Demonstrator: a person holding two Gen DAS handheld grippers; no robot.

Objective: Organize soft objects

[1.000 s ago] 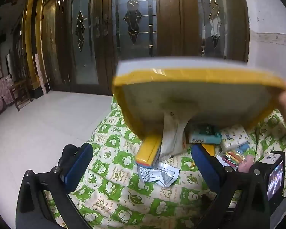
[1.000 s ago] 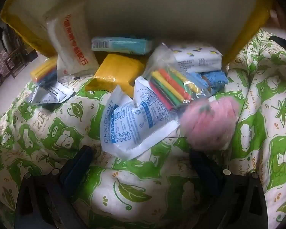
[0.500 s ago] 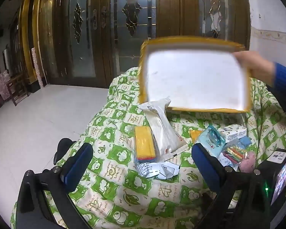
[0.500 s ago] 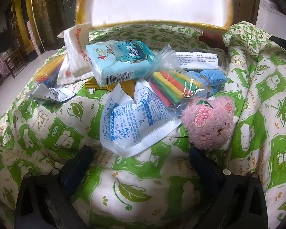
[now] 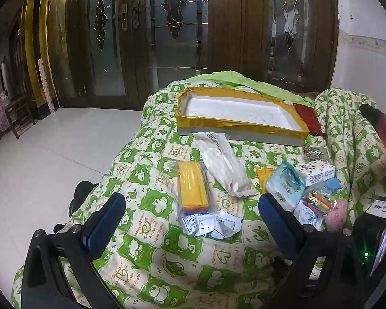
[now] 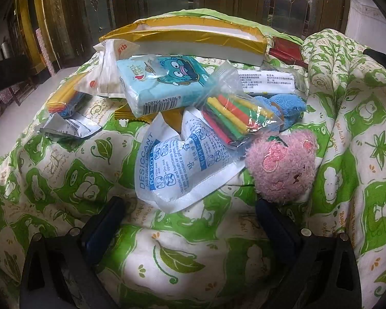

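Note:
A heap of soft things lies on a green-and-white quilt (image 5: 151, 255): a yellow pack (image 5: 191, 185), a long white pouch (image 5: 222, 166), a blue tissue pack (image 6: 164, 86), a bag of coloured sticks (image 6: 235, 114), a desiccant sachet (image 6: 185, 166), a blue cloth (image 6: 287, 106) and a pink plush ball (image 6: 281, 166). A gold-rimmed white tray (image 5: 240, 114) sits empty behind them. My left gripper (image 5: 191, 228) is open, near the yellow pack. My right gripper (image 6: 189, 228) is open, just short of the sachet and plush.
A crumpled foil wrapper (image 5: 209, 224) lies by the yellow pack. A dark red box (image 5: 307, 118) sits right of the tray. The quilt drops off at the left to a white floor (image 5: 38, 159). Wooden glass doors (image 5: 167, 38) stand behind.
A hand tipped the tray up, spilling the things onto the quilt, then set it down flat behind the heap and drew away. Both grippers stayed still and open.

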